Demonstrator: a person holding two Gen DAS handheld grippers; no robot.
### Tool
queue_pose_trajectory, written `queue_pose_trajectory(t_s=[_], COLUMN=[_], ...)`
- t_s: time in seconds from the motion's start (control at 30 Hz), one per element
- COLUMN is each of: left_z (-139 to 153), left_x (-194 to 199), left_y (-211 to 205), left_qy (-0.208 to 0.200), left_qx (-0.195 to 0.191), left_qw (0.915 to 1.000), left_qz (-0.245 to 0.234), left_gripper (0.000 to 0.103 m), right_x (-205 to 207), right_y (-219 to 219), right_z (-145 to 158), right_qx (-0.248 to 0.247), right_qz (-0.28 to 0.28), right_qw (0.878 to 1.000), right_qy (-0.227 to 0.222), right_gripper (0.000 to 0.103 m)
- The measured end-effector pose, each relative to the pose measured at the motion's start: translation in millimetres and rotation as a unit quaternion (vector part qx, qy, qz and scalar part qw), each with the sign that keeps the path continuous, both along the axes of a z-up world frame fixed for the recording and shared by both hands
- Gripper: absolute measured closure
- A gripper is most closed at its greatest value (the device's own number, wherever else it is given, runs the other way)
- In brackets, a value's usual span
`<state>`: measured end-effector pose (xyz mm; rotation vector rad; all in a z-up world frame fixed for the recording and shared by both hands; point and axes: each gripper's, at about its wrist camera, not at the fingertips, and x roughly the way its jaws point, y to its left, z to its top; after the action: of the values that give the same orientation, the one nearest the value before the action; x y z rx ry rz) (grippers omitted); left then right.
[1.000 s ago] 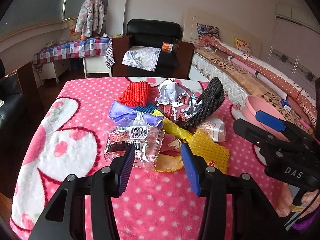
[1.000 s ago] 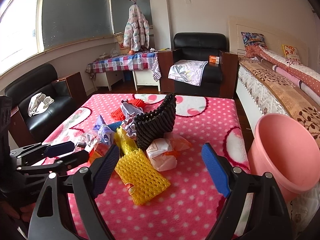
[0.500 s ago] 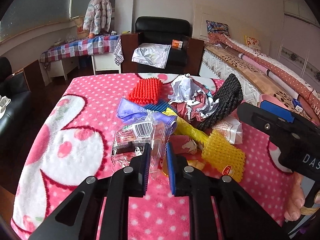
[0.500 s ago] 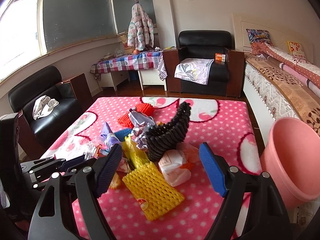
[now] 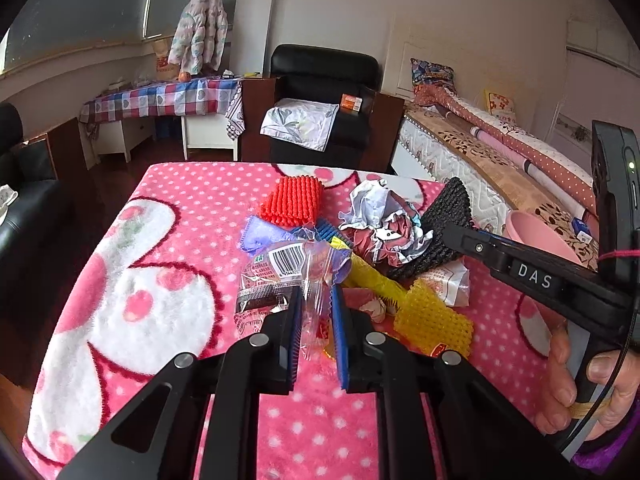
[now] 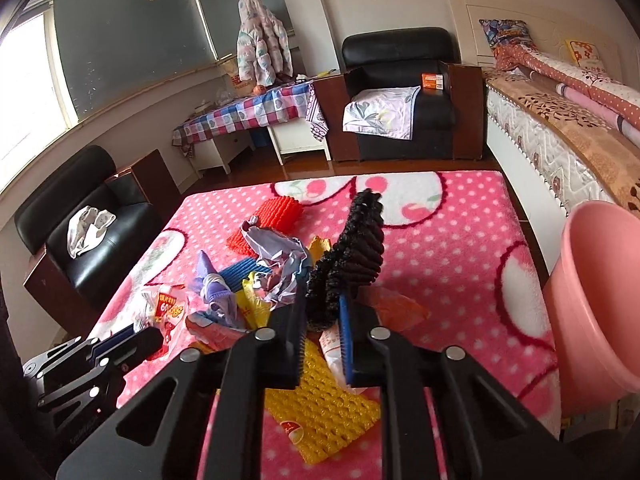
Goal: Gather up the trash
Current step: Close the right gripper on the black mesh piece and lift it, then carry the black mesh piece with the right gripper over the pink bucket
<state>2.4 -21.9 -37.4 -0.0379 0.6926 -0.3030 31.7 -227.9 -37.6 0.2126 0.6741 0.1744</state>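
Note:
A pile of trash lies on the pink dotted blanket (image 5: 168, 216). My left gripper (image 5: 315, 312) is shut on a clear plastic wrapper (image 5: 280, 272) with a barcode. My right gripper (image 6: 322, 312) is shut on the lower end of a black foam net (image 6: 352, 252), which stands upright; the net also shows in the left wrist view (image 5: 444, 216). Around them lie a yellow foam net (image 6: 320, 412), a red foam net (image 5: 294, 200), crumpled foil paper (image 5: 384, 224), a purple wrapper (image 5: 260, 236) and a white and orange wrapper (image 5: 448, 280). The pink bin (image 6: 600, 288) stands off the table's right edge.
A bed (image 6: 560, 120) runs along the right side behind the bin. A black armchair (image 6: 400, 92) and a checked side table (image 6: 248, 116) stand beyond the table. A black sofa (image 6: 84, 216) is at the left.
My left gripper closed on the clear wrapper. My right gripper moved forward over the pile and closed on the black foam net.

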Motion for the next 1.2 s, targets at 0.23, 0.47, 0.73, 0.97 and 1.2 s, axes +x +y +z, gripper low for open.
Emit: queue_pose_trajectory(t_s=[0.23, 0.47, 0.73, 0.97, 1.2], left_z=[14, 32, 53, 68, 72], left_x=[-4, -5, -5, -5, -6], left_y=[-5, -19, -64, -116, -171], left_qy=[-0.017, -0.035, -0.058, -0.074, -0.081], left_qx=[-0.007, -0.013, -0.012, -0.018, -0.026], left_qw=[0.9998, 0.9993, 0.9969, 0.9917, 0.9831], left_qz=[0.004, -0.005, -0.051, -0.103, -0.162], left_gripper=[0.09, 0.09, 0.09, 0.09, 0.09], right_x=[-25, -45, -69, -88, -105], right_y=[-4, -22, -59, -96, -138], right_z=[17, 36, 53, 61, 58], right_qx=[-0.011, 0.004, 0.015, 0.011, 0.012], right_qz=[0.005, -0.003, -0.047, -0.097, -0.153], right_qw=[0.999, 0.998, 0.996, 0.991, 0.984], right_qy=[-0.04, -0.059, -0.08, -0.092, -0.091], right_gripper=[0.091, 0.091, 0.091, 0.091, 0.091])
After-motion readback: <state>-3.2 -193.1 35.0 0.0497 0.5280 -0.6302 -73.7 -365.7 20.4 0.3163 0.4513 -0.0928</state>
